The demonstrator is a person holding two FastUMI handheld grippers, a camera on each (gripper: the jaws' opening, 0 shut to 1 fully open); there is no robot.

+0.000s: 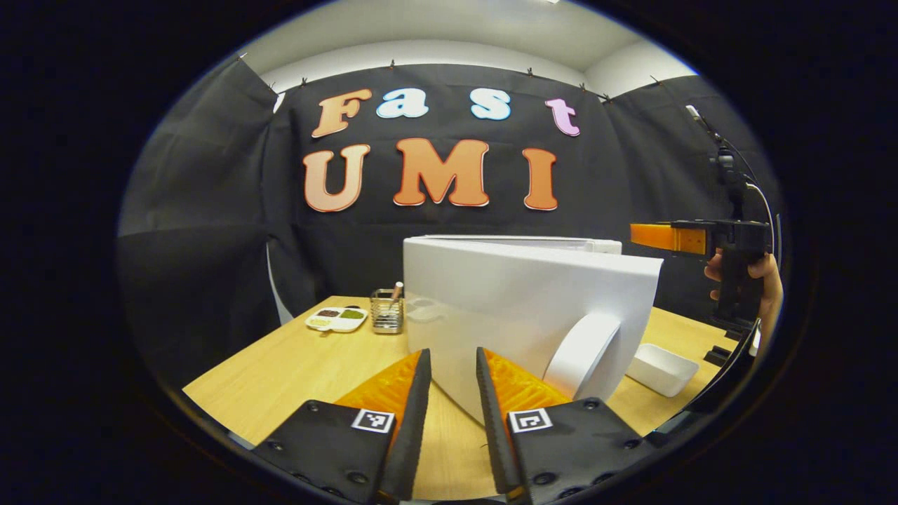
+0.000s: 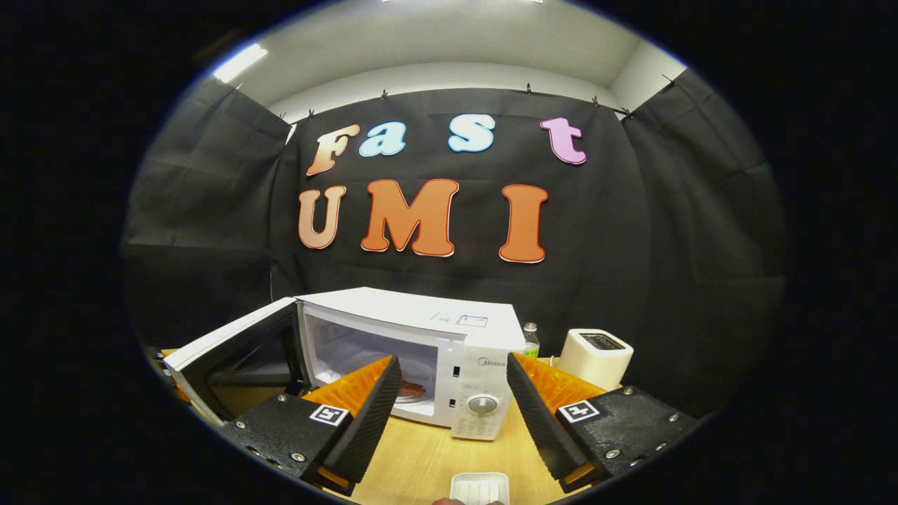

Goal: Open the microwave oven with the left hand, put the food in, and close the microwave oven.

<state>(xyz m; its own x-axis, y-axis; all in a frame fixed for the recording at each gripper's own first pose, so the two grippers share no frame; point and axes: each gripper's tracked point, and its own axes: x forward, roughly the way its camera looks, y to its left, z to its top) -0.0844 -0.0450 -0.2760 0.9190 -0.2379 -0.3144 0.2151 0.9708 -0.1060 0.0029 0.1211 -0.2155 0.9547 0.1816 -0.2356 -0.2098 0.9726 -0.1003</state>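
Standing open, microwave (image 2: 421, 351) with food (image 2: 414, 388) inside

Wooden table (image 1: 280, 365) spans lower frame. On it: microwave (image 2: 421, 337) center w/ door open, toaster (image 2: 596, 358) right, white tray (image 1: 659, 368) lower right, sectioned dish (image 1: 338, 319) & wire holder (image 1: 386, 312) mid-left.

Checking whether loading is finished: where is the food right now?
In the right gripper view, the reddish food lies inside the white microwave oven, left of its control panel, behind the open door.
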